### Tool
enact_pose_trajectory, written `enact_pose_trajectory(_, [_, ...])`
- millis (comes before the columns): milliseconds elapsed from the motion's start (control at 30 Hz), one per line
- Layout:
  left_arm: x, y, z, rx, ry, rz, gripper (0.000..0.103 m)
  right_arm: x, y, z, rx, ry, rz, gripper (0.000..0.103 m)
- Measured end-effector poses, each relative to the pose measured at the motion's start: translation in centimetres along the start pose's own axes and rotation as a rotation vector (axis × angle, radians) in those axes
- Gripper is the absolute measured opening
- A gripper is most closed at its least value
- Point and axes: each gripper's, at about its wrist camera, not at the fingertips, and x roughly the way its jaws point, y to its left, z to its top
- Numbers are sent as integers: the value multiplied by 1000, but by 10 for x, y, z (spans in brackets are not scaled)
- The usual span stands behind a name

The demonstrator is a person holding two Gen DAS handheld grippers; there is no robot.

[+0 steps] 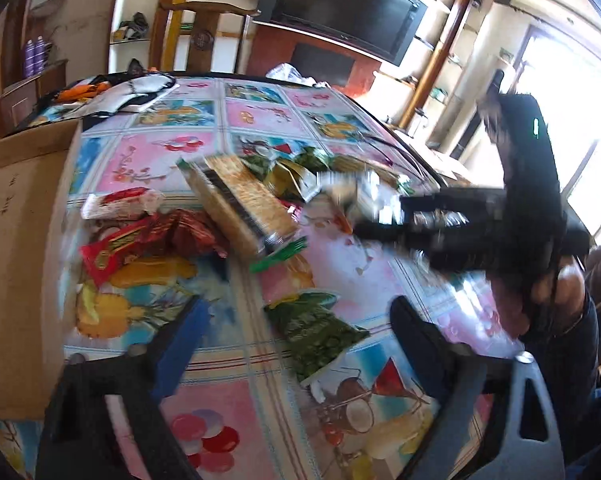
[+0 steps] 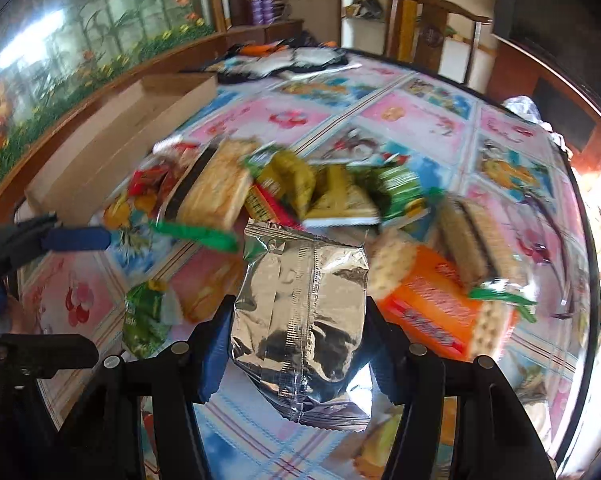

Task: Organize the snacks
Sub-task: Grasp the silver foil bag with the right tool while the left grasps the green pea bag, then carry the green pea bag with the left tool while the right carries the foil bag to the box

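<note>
The silver packet [image 2: 300, 316] sits between the two fingers of the right hand-held gripper [image 2: 296, 344], with its foil seam facing up. The blue pads touch its two sides, so I judge that it is clamped, and probably raised a little above the tabletop [image 2: 412, 120], so that it can be carried away from the pile.

The pile of snacks [image 2: 284, 192] lies just behind it in the middle of the tabletop: a cracker pack [image 2: 216, 188], green bags and an orange cracker pack [image 2: 432, 308] to the right. They overlap each other without order, which fits a sorting job that is not yet finished.

The left hand-held gripper [image 1: 300, 336] hangs over a green bag [image 1: 316, 332] with its fingers apart and nothing pressed between them. I think it waits there to take this bag next.

A cardboard box [image 1: 20, 240] stands at the left edge of the tabletop, near the red wrappers [image 1: 140, 240]. It is likely the place where the snacks should go.
</note>
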Motion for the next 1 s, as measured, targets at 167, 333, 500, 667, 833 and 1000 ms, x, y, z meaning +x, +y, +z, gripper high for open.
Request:
enact_pose_trajectory(167, [18, -16, -3, 45, 74, 36, 68, -14, -17, 5, 106, -69, 19, 64])
enact_pose_trajectory(333, [32, -17, -3, 47, 120, 60, 55, -18, -16, 7, 115, -87, 34, 64])
enact_pose_trajectory(500, [34, -17, -3, 46, 123, 61, 45, -17, -10, 7, 107, -96, 45, 64])
enact_pose_trajectory(667, [35, -16, -1, 35, 119, 56, 45, -15, -7, 6, 102, -93, 43, 64])
enact_pose_trajectory(833, [31, -14, 0, 28, 101, 41, 45, -14, -8, 6, 104, -91, 39, 64])
enact_pose_trajectory(1000, [21, -21, 4, 58, 47, 56, 45, -12, -10, 6, 109, -90, 25, 64])
